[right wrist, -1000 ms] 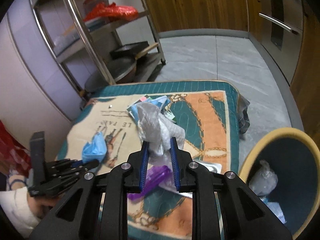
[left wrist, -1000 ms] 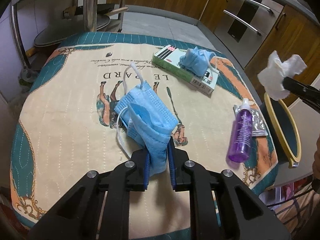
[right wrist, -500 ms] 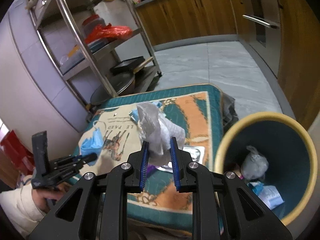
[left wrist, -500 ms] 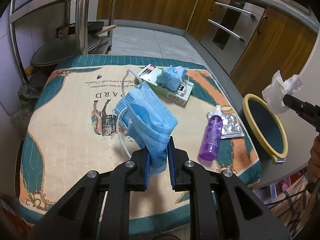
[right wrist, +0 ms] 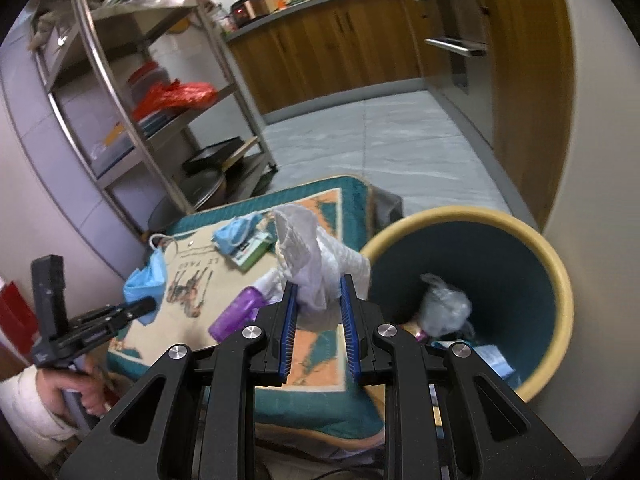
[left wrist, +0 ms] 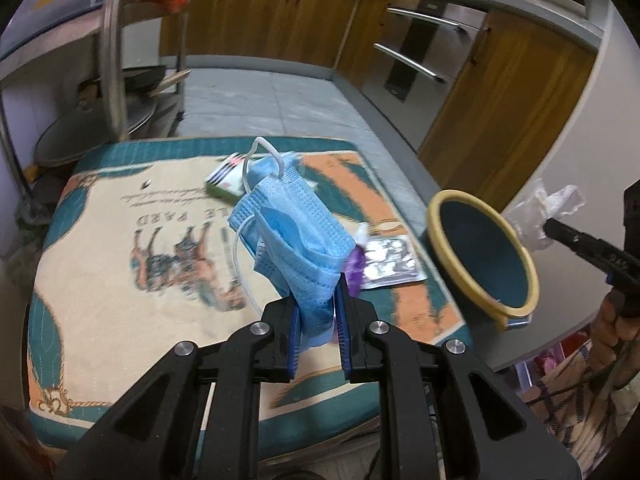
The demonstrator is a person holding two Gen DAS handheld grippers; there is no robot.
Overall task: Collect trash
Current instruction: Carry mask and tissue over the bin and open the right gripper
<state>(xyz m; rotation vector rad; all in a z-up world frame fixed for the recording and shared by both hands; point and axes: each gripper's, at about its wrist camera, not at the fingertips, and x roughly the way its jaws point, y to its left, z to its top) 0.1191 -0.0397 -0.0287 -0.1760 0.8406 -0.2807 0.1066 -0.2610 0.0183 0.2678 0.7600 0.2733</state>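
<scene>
My left gripper (left wrist: pixel 318 316) is shut on a blue face mask (left wrist: pixel 292 224) and holds it above the printed table mat (left wrist: pixel 120 264). My right gripper (right wrist: pixel 318 308) is shut on a crumpled white tissue (right wrist: pixel 316 256), just left of the bin's rim. The tissue also shows in the left wrist view (left wrist: pixel 540 212), beyond the bin. The bin (right wrist: pixel 556 280) is dark blue with a yellow rim, stands at the table's right edge and holds trash. It also shows in the left wrist view (left wrist: pixel 480 256). A second blue mask (right wrist: pixel 236 230) lies on a green box (right wrist: pixel 252 252).
A purple bottle (right wrist: pixel 234 318) and a foil blister pack (left wrist: pixel 390 264) lie on the mat near the bin. A metal shelf rack (right wrist: pixel 132 92) with pans stands behind the table. Wooden cabinets (left wrist: pixel 280 12) line the far wall.
Both grippers have risen and pulled back from the table with their loads. The right gripper with the tissue has moved right, close to the bin's opening.
</scene>
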